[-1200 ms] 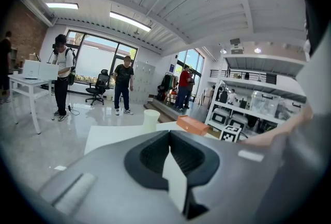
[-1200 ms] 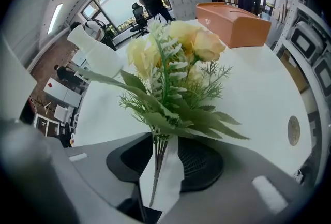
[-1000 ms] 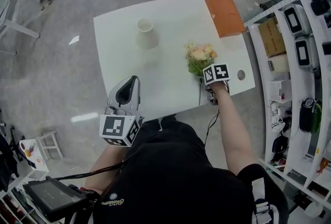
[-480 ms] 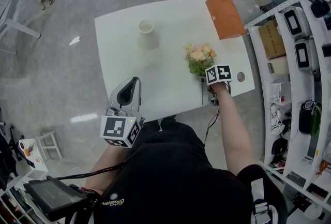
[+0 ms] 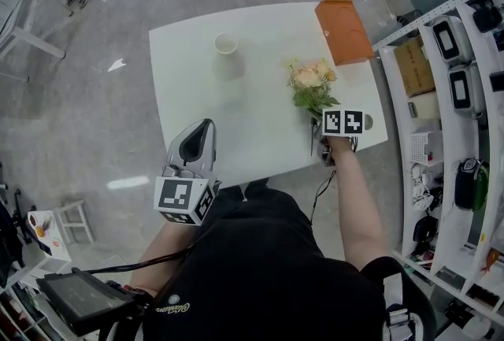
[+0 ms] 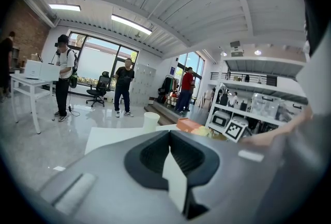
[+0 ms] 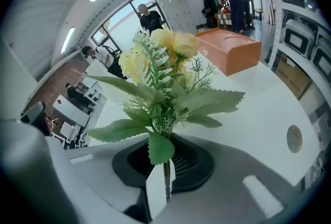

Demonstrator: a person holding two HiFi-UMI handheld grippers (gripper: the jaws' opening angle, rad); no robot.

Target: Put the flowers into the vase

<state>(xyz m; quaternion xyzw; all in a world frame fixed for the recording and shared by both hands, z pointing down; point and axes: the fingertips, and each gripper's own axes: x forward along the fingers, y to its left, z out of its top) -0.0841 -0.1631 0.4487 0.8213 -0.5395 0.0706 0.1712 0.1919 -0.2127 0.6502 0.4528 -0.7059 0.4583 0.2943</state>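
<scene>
Several flowers (image 7: 166, 80), right tool (image 7: 165, 176) just closed on stem

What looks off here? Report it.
Nothing stands out. The vase stands upright on the table. The right gripper, whose jaws have just been closing, pinches the flowers by the stem; they look intact.

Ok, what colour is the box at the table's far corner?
The box is orange; the head view shows it best.

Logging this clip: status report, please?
Right gripper shut on bouquet stem, jaws just closed. Left gripper shut, empty. Vase upright, apart; nothing between.
</scene>
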